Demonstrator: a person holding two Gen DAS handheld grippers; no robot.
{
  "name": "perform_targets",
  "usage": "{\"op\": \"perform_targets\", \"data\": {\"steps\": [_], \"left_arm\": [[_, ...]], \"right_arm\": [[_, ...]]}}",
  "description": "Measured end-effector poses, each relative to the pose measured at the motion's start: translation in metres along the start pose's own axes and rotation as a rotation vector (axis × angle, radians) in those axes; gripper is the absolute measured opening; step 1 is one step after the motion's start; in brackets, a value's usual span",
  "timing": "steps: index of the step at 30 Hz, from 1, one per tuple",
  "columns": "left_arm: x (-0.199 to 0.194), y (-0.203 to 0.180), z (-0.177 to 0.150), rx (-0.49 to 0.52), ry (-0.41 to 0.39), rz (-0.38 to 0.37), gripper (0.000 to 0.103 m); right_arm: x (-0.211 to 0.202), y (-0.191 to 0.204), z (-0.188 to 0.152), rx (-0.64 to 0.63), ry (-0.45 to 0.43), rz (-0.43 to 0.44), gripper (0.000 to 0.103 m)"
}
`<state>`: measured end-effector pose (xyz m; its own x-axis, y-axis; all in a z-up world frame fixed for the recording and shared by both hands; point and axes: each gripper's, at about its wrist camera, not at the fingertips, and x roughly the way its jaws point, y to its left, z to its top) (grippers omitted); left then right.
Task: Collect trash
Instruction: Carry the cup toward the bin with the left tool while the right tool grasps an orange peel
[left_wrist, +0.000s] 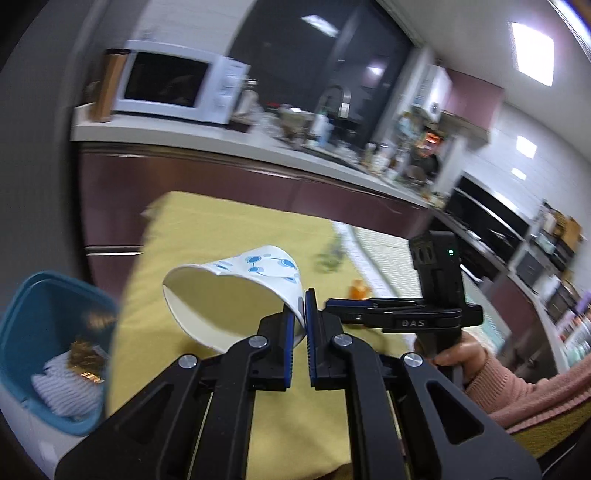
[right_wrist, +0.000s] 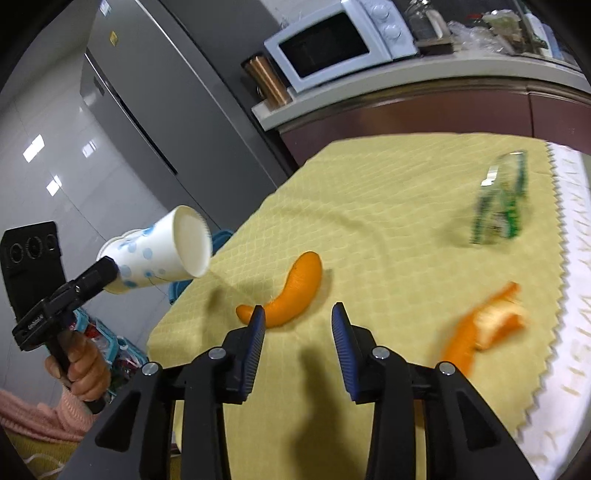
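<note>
My left gripper (left_wrist: 303, 317) is shut on the rim of a white paper cup (left_wrist: 236, 291) with blue dots, held on its side in the air over the left edge of the yellow tablecloth (left_wrist: 229, 229). The right wrist view shows the same cup (right_wrist: 166, 254) at the left, above a blue bin (right_wrist: 221, 236). My right gripper (right_wrist: 298, 314) is open over the cloth with nothing between its fingers. A curved orange peel (right_wrist: 291, 291) lies just beyond its left finger. A second peel (right_wrist: 487, 325) lies to the right, and a crumpled clear wrapper (right_wrist: 498, 206) lies farther back.
The blue bin (left_wrist: 22, 325) stands on the floor left of the table and holds some trash. A kitchen counter (left_wrist: 207, 133) with a microwave (left_wrist: 177, 85) runs behind the table, and a fridge (right_wrist: 147, 92) stands at the left. White cloth (right_wrist: 569, 258) covers the table's right side.
</note>
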<state>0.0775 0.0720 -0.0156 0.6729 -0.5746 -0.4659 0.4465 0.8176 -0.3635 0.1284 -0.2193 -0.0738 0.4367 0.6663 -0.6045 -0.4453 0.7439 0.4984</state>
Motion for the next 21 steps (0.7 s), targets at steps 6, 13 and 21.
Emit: {"op": "perform_targets", "data": {"steps": [6, 13, 21], "left_arm": [[-0.023, 0.039, -0.004, -0.031, -0.003, 0.125, 0.006], [-0.035, 0.069, -0.014, -0.062, 0.012, 0.216, 0.006], [-0.052, 0.089, -0.024, -0.096, 0.007, 0.285, 0.006]], "right_arm": [[0.019, -0.005, 0.007, 0.058, 0.027, 0.012, 0.041], [0.022, 0.002, 0.009, 0.053, 0.024, 0.021, 0.026], [0.017, 0.01, 0.012, 0.053, 0.005, 0.032, 0.018]]}}
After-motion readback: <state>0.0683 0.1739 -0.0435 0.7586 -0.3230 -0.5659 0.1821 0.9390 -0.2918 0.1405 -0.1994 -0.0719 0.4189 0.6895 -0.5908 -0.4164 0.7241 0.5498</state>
